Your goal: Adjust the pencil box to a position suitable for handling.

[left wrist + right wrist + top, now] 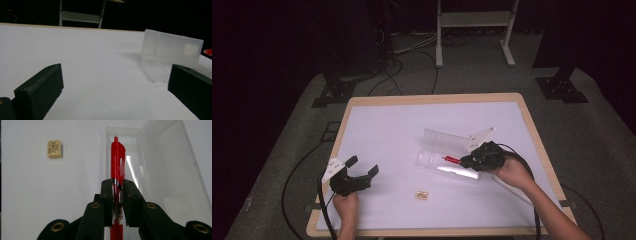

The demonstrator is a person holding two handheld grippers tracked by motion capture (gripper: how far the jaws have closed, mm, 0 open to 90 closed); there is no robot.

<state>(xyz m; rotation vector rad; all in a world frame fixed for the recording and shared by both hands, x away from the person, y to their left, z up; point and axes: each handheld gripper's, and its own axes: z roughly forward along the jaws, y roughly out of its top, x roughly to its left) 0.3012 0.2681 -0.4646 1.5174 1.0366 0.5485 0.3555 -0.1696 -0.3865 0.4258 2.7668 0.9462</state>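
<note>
A red pen [117, 160] is clamped between the jaws of my right gripper [117, 185], pointing away over the tray of an open clear plastic pencil case [165, 165]. From above, the right gripper [468, 161] hovers at the right end of the case [447, 165], with the pen [451, 159] sticking out to the left over it. The case lid [444, 139] stands up behind. My left gripper [362, 167] rests near the table's front left, jaws wide apart and nothing between them. In the left gripper view the case [170, 50] lies ahead to the right.
A small cream eraser [421, 195] lies on the white table top [387, 130] near the front centre; it also appears in the right gripper view as the eraser [54, 149], left of the case. Cables trail off both sides.
</note>
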